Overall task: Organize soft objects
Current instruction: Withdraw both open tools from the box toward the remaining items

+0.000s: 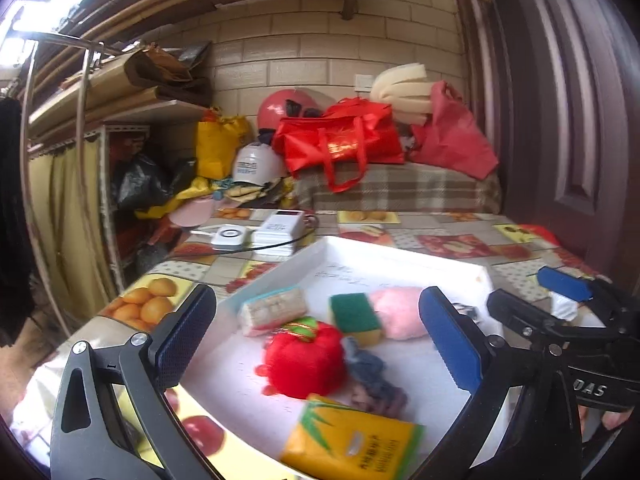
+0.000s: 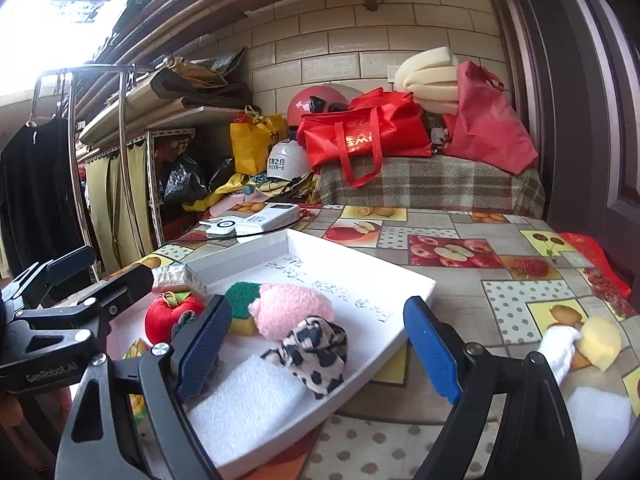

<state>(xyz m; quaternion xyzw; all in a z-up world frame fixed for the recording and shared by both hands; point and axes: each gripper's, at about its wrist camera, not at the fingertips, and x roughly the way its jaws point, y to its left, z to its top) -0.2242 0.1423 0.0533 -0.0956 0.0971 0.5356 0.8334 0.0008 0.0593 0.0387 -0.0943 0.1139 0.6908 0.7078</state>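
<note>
A white tray lies on the fruit-print tablecloth with soft items in it. In the left wrist view it holds a red plush apple, a green and yellow sponge, a pink plush, a wrapped packet, a grey-blue scrunchie and a yellow tissue pack. My left gripper hovers open over them, holding nothing. My right gripper stands open over the tray's near corner, above a leopard-print scrunchie and a white foam block.
A yellow sponge, a white cloth and another white foam piece lie on the table right of the tray. White electronic boxes with a cable sit behind it. Beyond are red bags on a plaid bench.
</note>
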